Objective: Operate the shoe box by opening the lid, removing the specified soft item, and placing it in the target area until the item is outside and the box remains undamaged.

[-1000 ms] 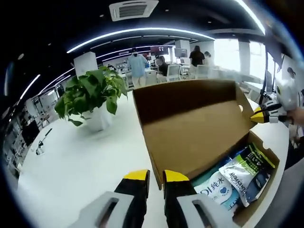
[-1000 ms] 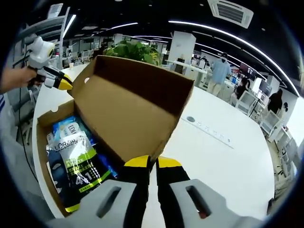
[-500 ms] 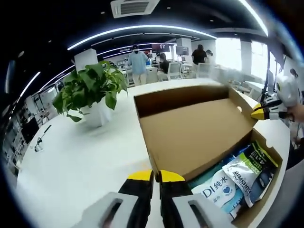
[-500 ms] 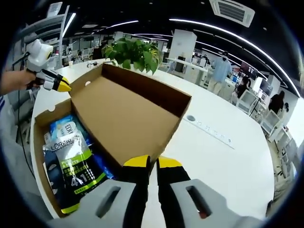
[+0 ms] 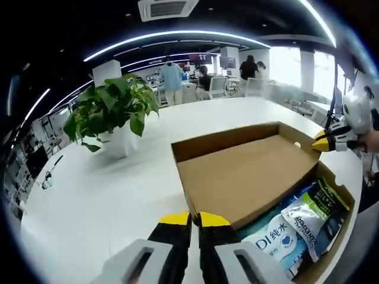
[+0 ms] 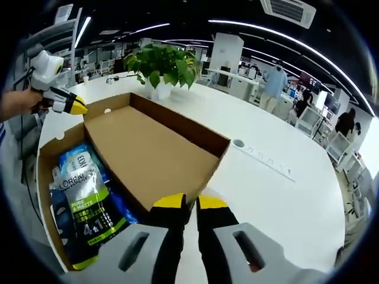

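A brown cardboard shoe box [image 5: 348, 198] [image 6: 44, 177] stands open on the white table, its lid [image 5: 249, 177] [image 6: 148, 157] folded back almost flat. Inside lie soft packs: a blue and white one [image 5: 275, 234] [image 6: 80, 163] and a green, white and black one [image 5: 317, 213] [image 6: 89, 204]. My left gripper [image 5: 193, 220] is shut on the lid's near corner; the right gripper view has it at the lid's far corner [image 6: 74, 106]. My right gripper [image 6: 189, 203] is shut on the opposite lid corner, and the left gripper view has it at the far right [image 5: 324, 142].
A potted green plant [image 5: 112, 112] [image 6: 163, 65] stands on the white table [image 5: 89, 201] [image 6: 284, 201] beyond the lid. A flush socket strip [image 6: 263, 160] lies right of the box. Desks, chairs and several people are far behind.
The lid has swung from nearly upright down to almost flat, away from the box, with both grippers holding its corners. More of the packs now shows.
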`<state>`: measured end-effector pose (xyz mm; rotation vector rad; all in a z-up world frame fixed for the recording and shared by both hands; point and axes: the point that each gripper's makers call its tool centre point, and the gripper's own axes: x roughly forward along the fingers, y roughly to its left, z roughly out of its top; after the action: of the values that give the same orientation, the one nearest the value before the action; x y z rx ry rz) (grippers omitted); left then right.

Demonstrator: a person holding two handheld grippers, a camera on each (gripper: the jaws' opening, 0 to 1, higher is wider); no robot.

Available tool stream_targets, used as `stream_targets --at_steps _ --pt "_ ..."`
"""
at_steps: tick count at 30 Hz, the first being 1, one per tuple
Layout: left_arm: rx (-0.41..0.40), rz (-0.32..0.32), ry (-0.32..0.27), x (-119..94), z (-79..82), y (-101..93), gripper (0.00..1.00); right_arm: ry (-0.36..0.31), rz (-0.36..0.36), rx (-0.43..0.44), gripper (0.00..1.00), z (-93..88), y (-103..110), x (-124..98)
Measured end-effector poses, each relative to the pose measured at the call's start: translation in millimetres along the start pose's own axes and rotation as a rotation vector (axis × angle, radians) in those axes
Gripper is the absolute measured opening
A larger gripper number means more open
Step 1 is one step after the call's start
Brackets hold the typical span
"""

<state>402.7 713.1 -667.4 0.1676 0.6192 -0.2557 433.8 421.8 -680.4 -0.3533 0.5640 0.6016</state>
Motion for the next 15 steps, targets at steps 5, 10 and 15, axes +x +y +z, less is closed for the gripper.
stream_targets --at_steps 5,10,15 --pt "0.003 0.001 0.005 3.5 -0.1 1.0 0.03 0.012 0.006 0.008 0.06 -2.9 0.7 3.9" --pt "0.006 0.001 0.013 6.6 -1.0 1.7 0.03 0.018 0.009 0.021 0.06 -4.3 1.0 6.7" --pt "0.007 0.0 0.02 9.6 -2.1 2.1 0.03 0.023 0.01 0.033 0.06 -5.8 0.4 8.6"
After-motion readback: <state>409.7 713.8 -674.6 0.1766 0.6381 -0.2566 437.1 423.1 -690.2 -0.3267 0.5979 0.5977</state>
